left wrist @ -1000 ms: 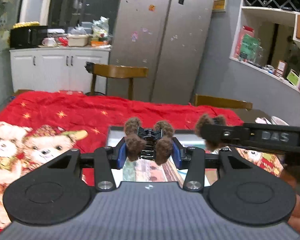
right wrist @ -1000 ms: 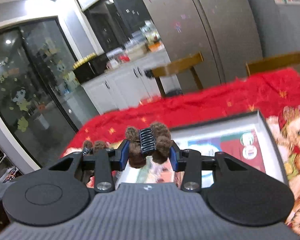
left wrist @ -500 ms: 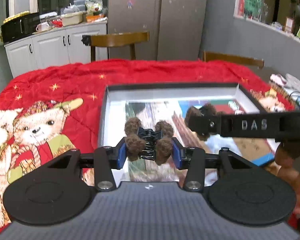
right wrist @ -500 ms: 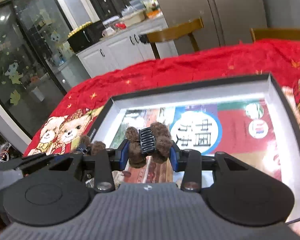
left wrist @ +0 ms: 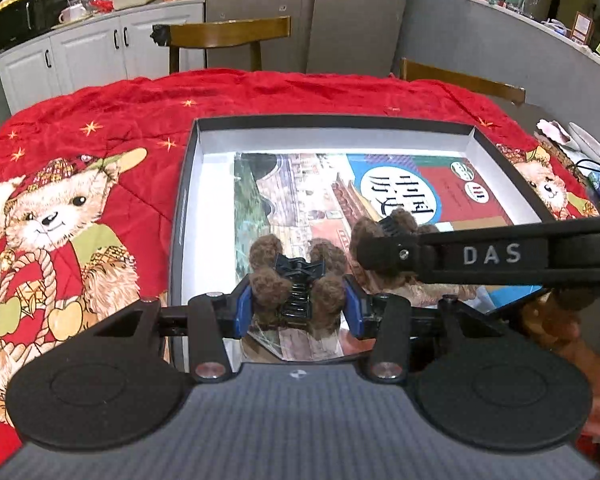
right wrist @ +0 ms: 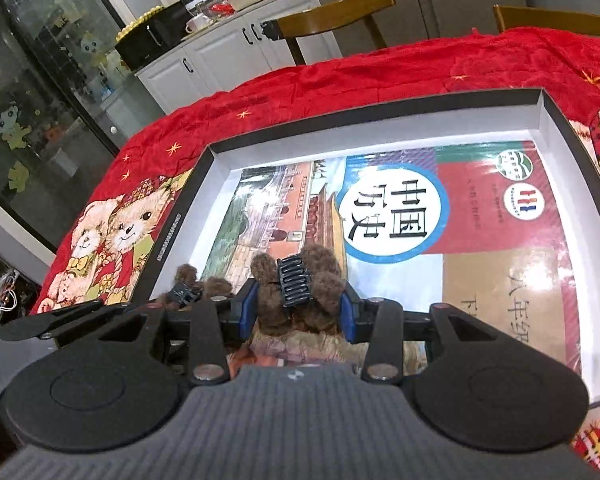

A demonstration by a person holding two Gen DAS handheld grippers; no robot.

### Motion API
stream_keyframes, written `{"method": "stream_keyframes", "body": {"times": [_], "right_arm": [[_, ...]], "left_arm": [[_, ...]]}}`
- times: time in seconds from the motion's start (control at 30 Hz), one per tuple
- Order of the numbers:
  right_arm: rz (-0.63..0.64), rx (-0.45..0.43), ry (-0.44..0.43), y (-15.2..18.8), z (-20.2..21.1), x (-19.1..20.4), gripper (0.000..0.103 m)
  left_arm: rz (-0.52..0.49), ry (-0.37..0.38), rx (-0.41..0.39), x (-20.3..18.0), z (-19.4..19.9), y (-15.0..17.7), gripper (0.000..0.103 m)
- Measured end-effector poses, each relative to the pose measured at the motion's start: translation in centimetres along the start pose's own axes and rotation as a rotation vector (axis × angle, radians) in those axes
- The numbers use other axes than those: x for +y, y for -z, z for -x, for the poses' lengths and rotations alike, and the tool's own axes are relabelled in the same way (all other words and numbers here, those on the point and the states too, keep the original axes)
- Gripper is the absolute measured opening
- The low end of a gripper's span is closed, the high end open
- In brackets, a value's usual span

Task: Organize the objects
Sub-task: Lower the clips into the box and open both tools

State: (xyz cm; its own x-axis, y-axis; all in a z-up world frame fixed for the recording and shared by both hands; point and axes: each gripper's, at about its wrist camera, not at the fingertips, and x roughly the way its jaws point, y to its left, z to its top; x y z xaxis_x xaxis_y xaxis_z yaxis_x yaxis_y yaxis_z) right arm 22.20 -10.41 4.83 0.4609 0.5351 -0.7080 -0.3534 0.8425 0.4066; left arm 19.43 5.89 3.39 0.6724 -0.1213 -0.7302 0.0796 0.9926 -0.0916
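Note:
A fuzzy brown hair clip [left wrist: 298,280] with black teeth sits between the blue pads of my left gripper [left wrist: 298,302], which is shut on it. My right gripper [right wrist: 296,306] is shut on a second fuzzy brown hair clip [right wrist: 294,280]. Both hang low over the near part of a shallow black-rimmed box [left wrist: 332,122] with white inner walls. A history textbook [left wrist: 300,184] lies flat inside it. The right gripper's arm [left wrist: 492,254] crosses the left wrist view with its clip [left wrist: 384,232] close to the right of mine. The left gripper's clip [right wrist: 184,286] shows at lower left in the right wrist view.
The box [right wrist: 380,114] rests on a red blanket [left wrist: 100,120] printed with teddy bears that covers the table. Wooden chairs [left wrist: 228,36] stand at the far side, with white cabinets [left wrist: 80,48] and a fridge behind. A hand [left wrist: 560,332] holds the right gripper.
Both grippers have sunk and tipped downward toward the box, which now fills the middle of both views. The clips stay gripped. Little has moved in the last half second.

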Motion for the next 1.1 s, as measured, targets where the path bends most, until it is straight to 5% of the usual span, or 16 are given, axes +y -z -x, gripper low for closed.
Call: {"method": "stream_keyframes", "body": {"times": [0.53,0.63,0.7,0.97,1.1], "right_arm": [[0.001,0.053,-0.028,0.3,0.7,0.8,0.049],[0.050,0.018,-0.051,0.1,1.9,1.6,0.063],[0.067,-0.015,-0.071,-0.1,3.1,2.1,0.069],[0.139,-0.185,-0.126,-0.8,9.7,4.2,0.082],[0.163,-0.348,-0.200,-0.8,15.9,4.8,0.093]], "left_arm": [[0.014,0.018,0.051,0.7,-0.2,-0.3,0.054],[0.041,0.054,0.054,1.4,0.6,-0.7,0.055],[0.045,0.068,0.042,1.7,1.4,-1.0,0.066],[-0.069,0.069,-0.149,1.7,8.4,-2.1,0.068],[-0.086,0.055,-0.281,1.9,13.5,-2.3,0.068]]}}
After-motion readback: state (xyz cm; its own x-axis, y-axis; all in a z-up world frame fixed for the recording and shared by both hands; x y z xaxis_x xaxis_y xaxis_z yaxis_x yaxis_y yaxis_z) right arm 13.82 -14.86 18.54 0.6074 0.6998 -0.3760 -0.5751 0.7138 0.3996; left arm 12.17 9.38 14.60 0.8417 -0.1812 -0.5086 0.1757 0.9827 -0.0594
